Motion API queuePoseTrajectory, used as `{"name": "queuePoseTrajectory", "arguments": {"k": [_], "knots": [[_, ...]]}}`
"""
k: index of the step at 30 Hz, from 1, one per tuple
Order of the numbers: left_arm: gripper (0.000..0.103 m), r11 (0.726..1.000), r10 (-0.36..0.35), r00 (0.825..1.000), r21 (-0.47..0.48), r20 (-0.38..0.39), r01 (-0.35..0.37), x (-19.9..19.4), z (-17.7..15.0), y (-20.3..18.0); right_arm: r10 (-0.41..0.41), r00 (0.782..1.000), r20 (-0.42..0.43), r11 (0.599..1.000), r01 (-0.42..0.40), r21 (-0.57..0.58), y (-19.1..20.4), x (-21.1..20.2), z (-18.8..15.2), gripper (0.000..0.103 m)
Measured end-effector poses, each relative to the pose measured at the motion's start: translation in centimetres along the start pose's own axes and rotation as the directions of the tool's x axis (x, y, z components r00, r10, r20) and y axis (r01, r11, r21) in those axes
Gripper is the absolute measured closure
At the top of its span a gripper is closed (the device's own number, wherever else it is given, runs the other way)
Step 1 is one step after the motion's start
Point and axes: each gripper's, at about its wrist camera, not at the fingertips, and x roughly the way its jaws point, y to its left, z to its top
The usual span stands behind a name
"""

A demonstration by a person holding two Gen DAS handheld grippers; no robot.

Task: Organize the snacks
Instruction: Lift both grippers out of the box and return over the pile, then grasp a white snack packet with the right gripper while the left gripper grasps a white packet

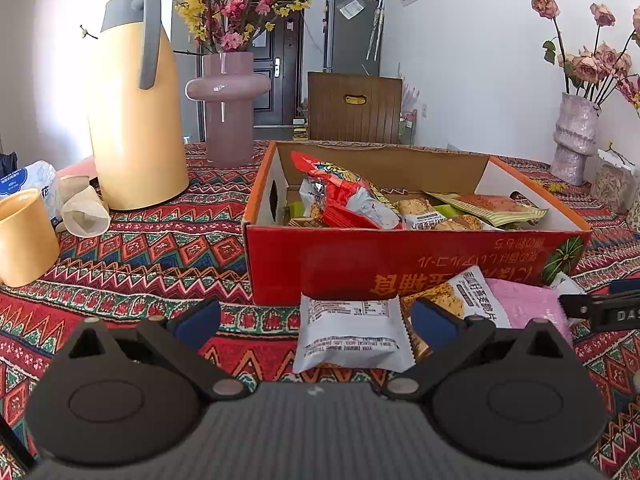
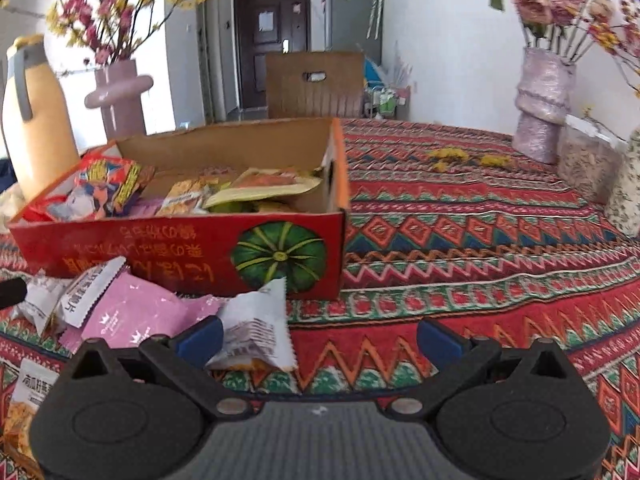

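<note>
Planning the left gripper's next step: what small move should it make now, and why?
Probably ease the open left gripper forward and close on the white foil snack packet: it lies between the blue fingertips, outside the red cardboard box already holding snacks.

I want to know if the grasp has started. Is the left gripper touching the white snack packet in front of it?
Cannot tell. In the left wrist view the left gripper is open around the white snack packet; its right finger overlaps the packet's edge, but contact is not plain.
</note>
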Motion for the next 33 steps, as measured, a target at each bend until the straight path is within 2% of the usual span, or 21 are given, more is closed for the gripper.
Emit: {"name": "queuePoseTrajectory", "arguments": {"k": [4, 8, 10, 12, 15, 16, 18, 21, 26, 33], "knots": [[0.0, 1.0, -0.005, 1.0, -0.006, 0.002, 0.005, -0.1, 0.0, 0.0, 0.028, 0.999, -0.019, 0.999, -0.028, -0.017, 1.0, 0.8, 0.3, 0.007], [0.0, 1.0, -0.006, 1.0, -0.01, 0.006, 0.006, -0.2, 0.0, 0.0, 0.078, 0.996, -0.043, 0.997, -0.079, -0.011, 1.4, 1.5, 0.1, 0.017], [0.0, 1.0, -0.006, 1.0, -0.011, 0.007, 0.006, -0.2, 0.0, 0.0, 0.089, 0.995, -0.036, 0.996, -0.09, -0.021, 1.7, 1.4, -0.1, 0.027], [0.0, 1.0, -0.006, 1.0, -0.011, 0.007, 0.006, -0.2, 0.0, 0.0, 0.098, 0.995, -0.029, 0.994, -0.099, -0.035, 1.9, 1.2, -0.2, 0.048], [0.0, 1.0, -0.005, 1.0, -0.011, 0.006, 0.005, -0.2, 0.0, 0.0, 0.119, 0.993, -0.023, 0.992, -0.12, -0.042, 2.0, 0.8, -0.3, 0.07], [0.0, 1.0, -0.005, 1.0, -0.011, 0.006, 0.005, -0.2, 0.0, 0.0, 0.125, 0.992, -0.02, 0.991, -0.126, -0.043, 2.1, 0.6, -0.4, 0.071], [0.0, 1.0, -0.006, 1.0, -0.012, 0.007, 0.006, -0.2, 0.0, 0.1, 0.125, 0.992, -0.009, 0.991, -0.125, -0.042, 2.1, 0.4, -0.5, 0.08], [0.0, 1.0, -0.004, 1.0, -0.014, 0.005, 0.005, -0.2, 0.1, 0.1, 0.12, 0.992, 0.036, 0.993, -0.119, -0.026, 1.7, -0.7, -0.7, 0.086], [0.0, 1.0, -0.001, 1.0, -0.018, -0.001, 0.001, -0.1, 0.1, 0.1, 0.094, 0.987, 0.133, 0.994, -0.099, 0.035, 0.3, -2.8, -1.3, 0.086], [0.0, 0.999, 0.042, 0.998, -0.025, -0.04, -0.043, 0.5, 0.4, 0.2, 0.097, 0.986, 0.135, 0.988, -0.112, 0.108, -1.3, -2.0, -1.8, 0.086]]}}
